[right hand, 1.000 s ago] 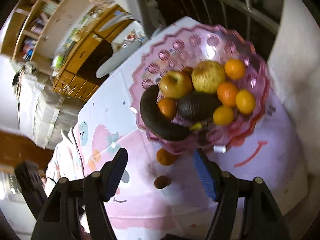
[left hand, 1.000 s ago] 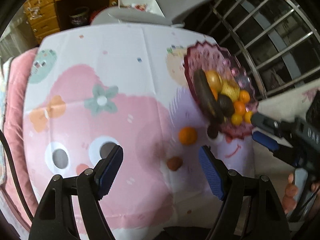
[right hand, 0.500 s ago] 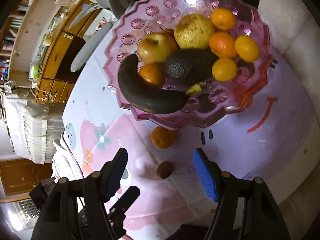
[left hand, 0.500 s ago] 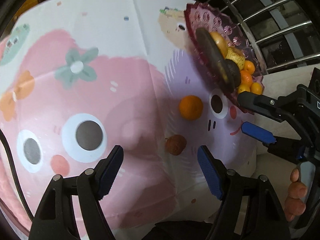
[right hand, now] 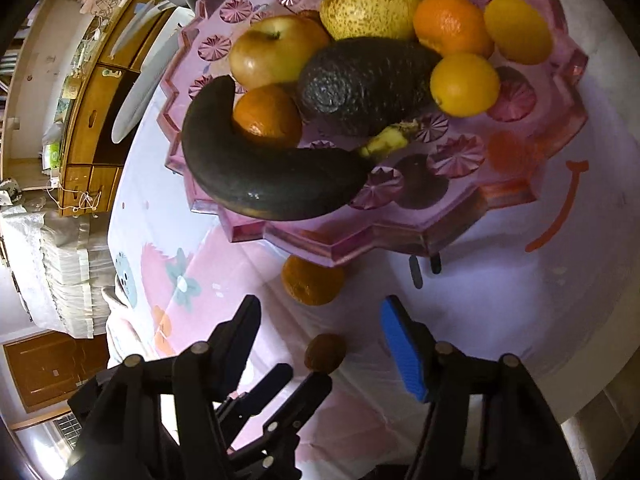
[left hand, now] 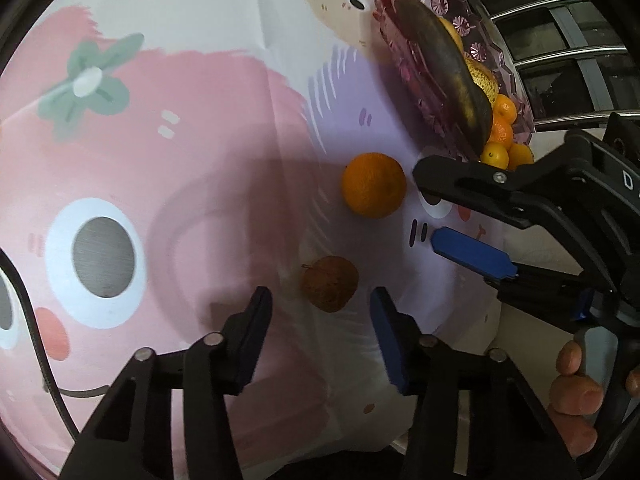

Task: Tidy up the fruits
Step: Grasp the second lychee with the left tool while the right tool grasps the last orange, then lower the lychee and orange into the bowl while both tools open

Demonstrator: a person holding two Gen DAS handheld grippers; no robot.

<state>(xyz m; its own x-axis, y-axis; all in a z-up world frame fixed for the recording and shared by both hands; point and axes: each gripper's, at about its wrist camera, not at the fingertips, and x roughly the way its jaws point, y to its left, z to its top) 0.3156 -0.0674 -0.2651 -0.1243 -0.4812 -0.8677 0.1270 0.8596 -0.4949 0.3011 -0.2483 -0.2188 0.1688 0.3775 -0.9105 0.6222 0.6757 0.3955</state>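
Banana (right hand: 256,168) – lengthwise along bowl (right hand: 400,236) rim.

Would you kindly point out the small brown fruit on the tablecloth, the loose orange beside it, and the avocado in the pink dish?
small brown fruit (left hand: 330,283), left wrist view, centre of its rough skin.
loose orange (left hand: 373,185), left wrist view, middle of its peel.
avocado (right hand: 362,82), right wrist view, middle of its dark body.

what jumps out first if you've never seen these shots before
The pink faceted fruit dish piled with an overripe blackened banana, an avocado, an apple and citrus fills the upper half of the right wrist view. On the cartoon tablecloth in front of it lie two strays: an orange and a small brown fruit, which sits just ahead of the open left gripper.
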